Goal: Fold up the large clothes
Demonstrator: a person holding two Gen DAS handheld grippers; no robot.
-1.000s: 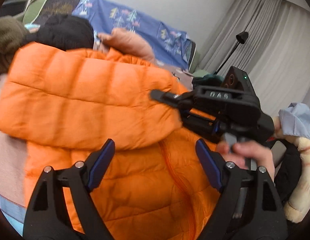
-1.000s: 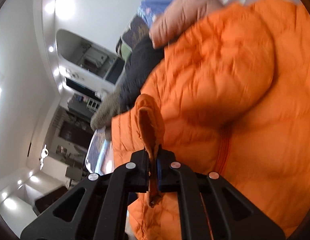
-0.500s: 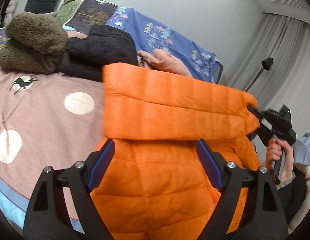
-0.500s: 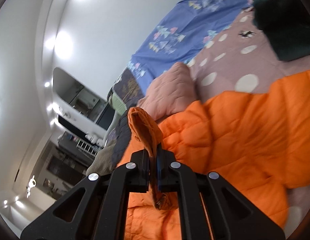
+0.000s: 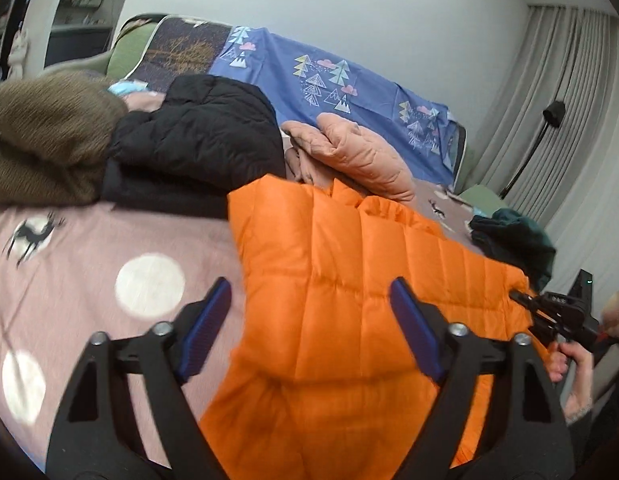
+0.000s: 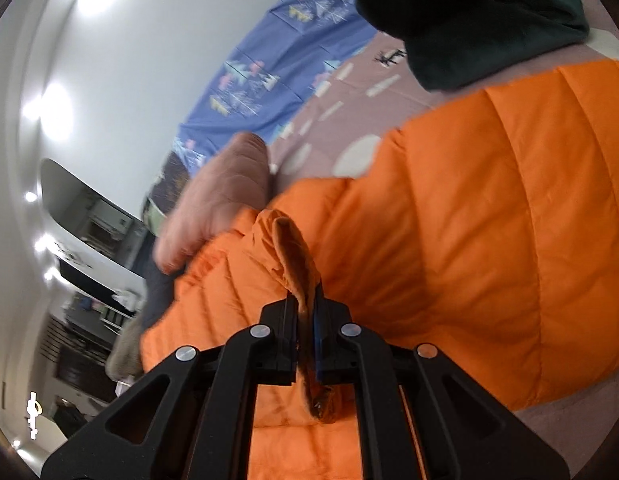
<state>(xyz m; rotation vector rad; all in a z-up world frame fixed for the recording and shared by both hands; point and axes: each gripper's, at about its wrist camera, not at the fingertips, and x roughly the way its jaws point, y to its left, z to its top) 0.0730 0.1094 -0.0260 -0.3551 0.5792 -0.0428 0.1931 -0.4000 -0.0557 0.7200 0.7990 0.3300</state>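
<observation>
We cannot see the lower hem of the bright orange quilted puffer jacket: in the left wrist view it runs out of frame behind the black left gripper, and its right edge ends by the right gripper, held in a hand cut off at the rim. The jacket lies spread on the mauve bedspread with white dots, its left edge straight, with bare bedspread open beside it. Behind it crowd a black padded coat, a brown fleecy garment and a peach quilted jacket; a dark green garment sits at its far right, blurred. The left gripper's jaws have just been narrowing but stand apart above the jacket, nothing pinched. In the right wrist view the right gripper is clamped on a thin fold of the orange jacket's edge, which stands up between its 2 pads.
</observation>
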